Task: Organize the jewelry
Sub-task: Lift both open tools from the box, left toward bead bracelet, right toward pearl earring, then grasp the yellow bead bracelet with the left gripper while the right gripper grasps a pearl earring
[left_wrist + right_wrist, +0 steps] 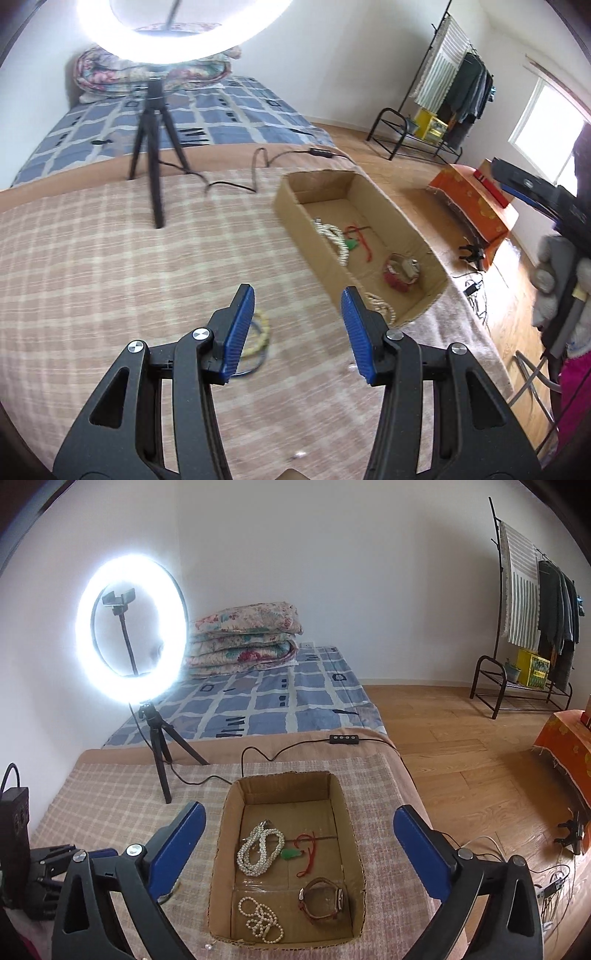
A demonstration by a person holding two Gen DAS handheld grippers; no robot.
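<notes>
An open cardboard box [221, 849] lies on the checked blanket. Inside it are a long pearl necklace [260, 847], a green pendant on a red cord [295, 853], a brown-strapped watch [323, 897] and a smaller pearl strand [260, 919]. My right gripper [300, 810] hangs above the box, jaws wide open and empty. My left gripper [297, 295] is open over the blanket to the left of the box [291, 218], with nothing between its pads. A yellow bead bracelet [263, 332] and a dark thin ring [255, 367] lie on the blanket, partly hidden behind its left finger.
A lit ring light on a black tripod [162, 760] stands behind the box, and its cable with a control block [343, 739] runs across the blanket. Folded quilts [243, 642] sit at the head of the bed. Wooden floor, a clothes rack [535, 627] and an orange-covered box [476, 206] lie to the right.
</notes>
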